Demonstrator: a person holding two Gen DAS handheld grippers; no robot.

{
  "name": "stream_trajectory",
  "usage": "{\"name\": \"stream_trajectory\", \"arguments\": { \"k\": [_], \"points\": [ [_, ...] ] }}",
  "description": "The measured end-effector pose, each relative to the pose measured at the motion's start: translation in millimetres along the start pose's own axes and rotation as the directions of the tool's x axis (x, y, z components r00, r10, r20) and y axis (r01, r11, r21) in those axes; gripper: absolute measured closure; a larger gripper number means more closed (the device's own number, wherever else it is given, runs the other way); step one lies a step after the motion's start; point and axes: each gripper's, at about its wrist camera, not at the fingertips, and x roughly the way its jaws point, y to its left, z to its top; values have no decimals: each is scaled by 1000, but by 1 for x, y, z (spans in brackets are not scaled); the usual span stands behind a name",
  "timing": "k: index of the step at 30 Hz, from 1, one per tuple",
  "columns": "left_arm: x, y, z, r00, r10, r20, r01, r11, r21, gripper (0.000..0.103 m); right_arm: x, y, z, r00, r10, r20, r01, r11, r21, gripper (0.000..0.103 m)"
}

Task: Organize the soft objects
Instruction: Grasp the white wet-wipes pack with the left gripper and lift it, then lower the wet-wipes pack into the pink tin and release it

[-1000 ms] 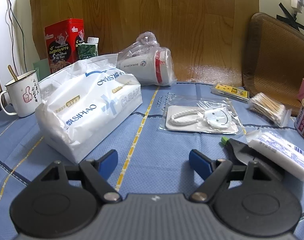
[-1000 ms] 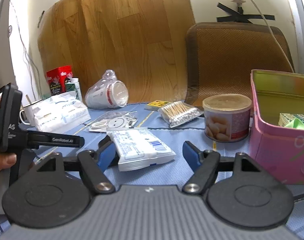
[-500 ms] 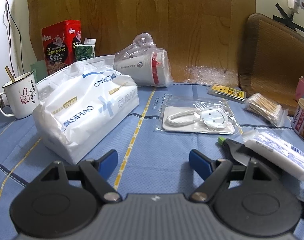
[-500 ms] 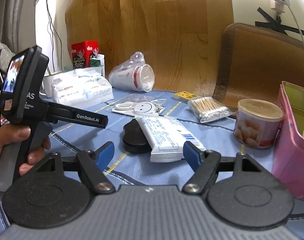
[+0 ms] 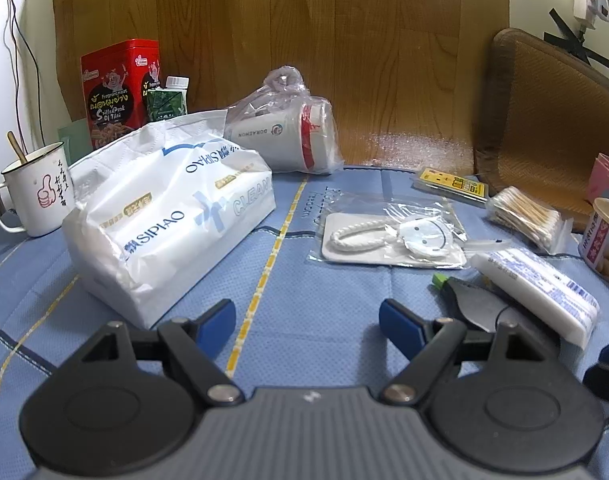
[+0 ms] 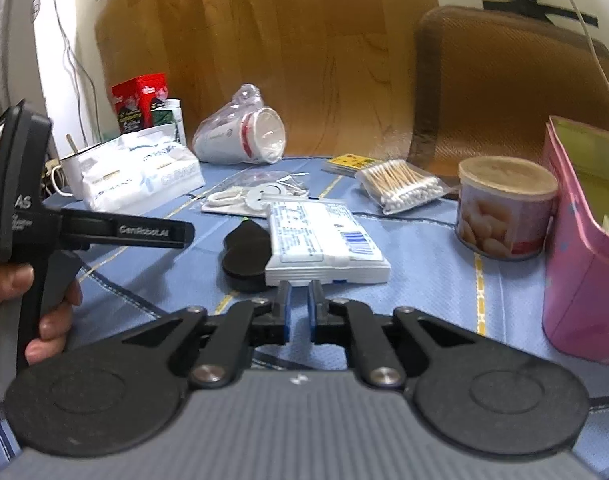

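A large white SIPIAO tissue pack point(image 5: 172, 216) lies on the blue cloth, ahead and left of my left gripper point(image 5: 307, 318), which is open and empty. It also shows in the right wrist view point(image 6: 140, 176). A small flat white tissue packet point(image 6: 322, 242) lies half on a black pad point(image 6: 246, 256), just beyond my right gripper point(image 6: 300, 308). The right jaws are nearly closed with a thin gap and hold nothing. The packet also shows in the left wrist view point(image 5: 536, 288). A bag of cotton swabs point(image 6: 400, 188) lies further back.
An open pink box point(image 6: 584, 248) stands at the right, a round can point(image 6: 506, 212) beside it. A bagged paper cup point(image 5: 288, 140), a bagged smiley hook point(image 5: 388, 236), an enamel mug point(image 5: 34, 196) and a red tin point(image 5: 118, 88) sit on the table. The left tool's handle point(image 6: 32, 216) is close on the left.
My right gripper has closed from wide open to almost shut and has drawn back slightly from the small packet. The left gripper has stayed open and barely moved.
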Motion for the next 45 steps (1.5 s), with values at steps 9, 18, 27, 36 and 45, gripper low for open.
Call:
{"name": "stream_trajectory", "arguments": {
  "k": [9,18,27,36,45],
  "points": [
    [-23,19,-5,962,-249,112,257,964,-65,19,-3,-16,11,999,26,46,-31,993,117,44],
    [-14,38,-5,867,-487,103,497,839,-221,21,32,-18,29,1000,2,-5,-2,998,70,5],
    [-18,26,-9,701,-711,57,708,684,-175,24,11,-21,9,995,40,-96,-28,992,122,24],
    [-50,-48,-21,614,-778,-135,765,628,-140,64,-49,-44,-31,988,155,17,-150,915,375,25],
    [-85,-160,48,545,-829,-124,838,539,84,65,-116,-54,3,940,-154,303,113,983,147,25]
  ]
}}
